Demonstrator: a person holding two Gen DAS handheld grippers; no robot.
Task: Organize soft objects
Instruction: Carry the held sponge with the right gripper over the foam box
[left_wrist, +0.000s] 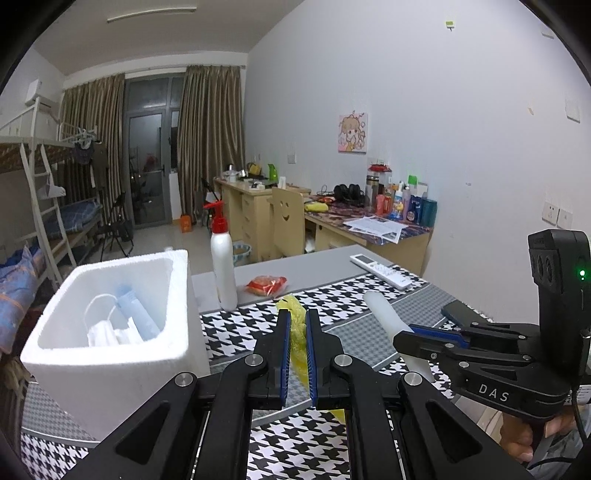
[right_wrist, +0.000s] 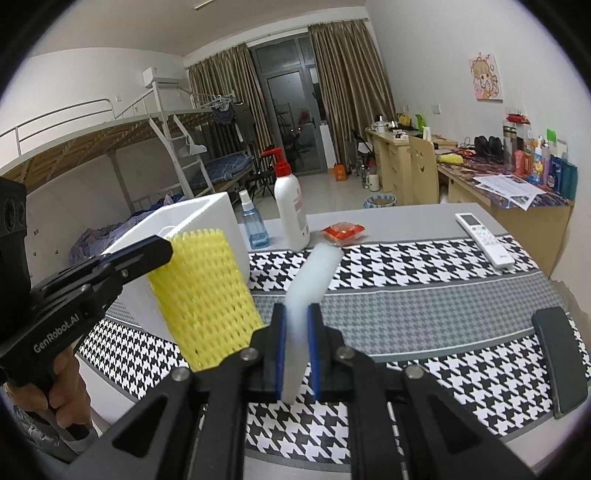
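My left gripper (left_wrist: 297, 325) is shut on a yellow foam net sleeve (left_wrist: 298, 332), held above the houndstooth tablecloth just right of the white foam box (left_wrist: 110, 365). In the right wrist view the sleeve (right_wrist: 203, 295) hangs from the left gripper (right_wrist: 162, 247) in front of the box (right_wrist: 207, 210). My right gripper (right_wrist: 297, 317) is shut on a white foam sheet (right_wrist: 308, 291) that sticks forward over the table; it also shows in the left wrist view (left_wrist: 384, 314). The box holds a face mask (left_wrist: 105, 328) and a pale blue item (left_wrist: 135, 314).
A white pump bottle (left_wrist: 223, 266), a red snack packet (left_wrist: 266, 285), a white remote (left_wrist: 382, 271) and a dark phone (right_wrist: 559, 362) lie on the table. A blue spray bottle (right_wrist: 253, 225) stands behind the box. Desks and a bunk bed stand beyond.
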